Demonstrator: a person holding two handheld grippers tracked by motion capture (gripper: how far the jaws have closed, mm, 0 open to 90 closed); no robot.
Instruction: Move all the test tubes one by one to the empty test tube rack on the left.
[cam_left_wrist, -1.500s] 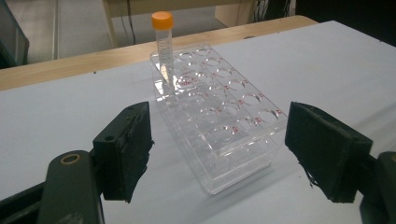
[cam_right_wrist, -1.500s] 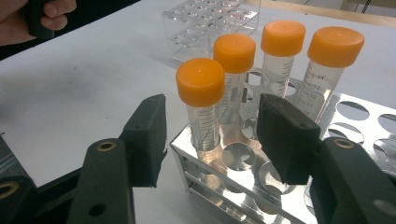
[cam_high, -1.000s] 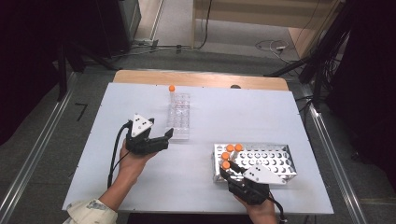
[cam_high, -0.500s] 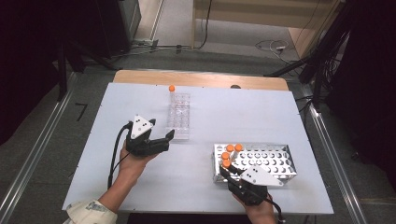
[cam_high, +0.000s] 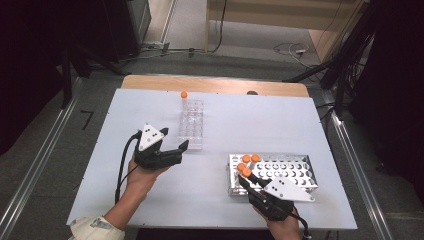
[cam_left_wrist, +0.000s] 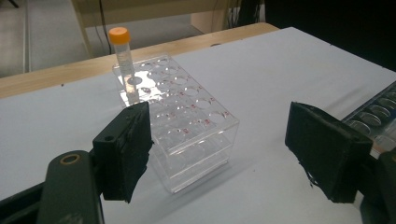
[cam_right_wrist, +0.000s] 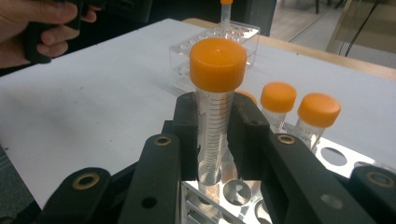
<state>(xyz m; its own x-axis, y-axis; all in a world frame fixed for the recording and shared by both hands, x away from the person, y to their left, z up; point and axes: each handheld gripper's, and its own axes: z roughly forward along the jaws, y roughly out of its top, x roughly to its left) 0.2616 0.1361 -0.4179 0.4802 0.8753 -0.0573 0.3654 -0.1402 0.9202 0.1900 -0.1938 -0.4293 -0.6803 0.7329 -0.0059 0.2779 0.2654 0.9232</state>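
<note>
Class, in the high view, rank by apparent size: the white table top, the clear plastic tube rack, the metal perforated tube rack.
1. White table top.
2. Metal perforated tube rack.
3. Clear plastic tube rack, which lies farther from the camera, so its rank below the metal one is unsure.

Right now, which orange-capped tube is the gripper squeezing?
The tube between the right gripper's pads, raised partly out of the metal rack. Three others stand loose in that rack, and one stands alone in the clear rack.
</note>
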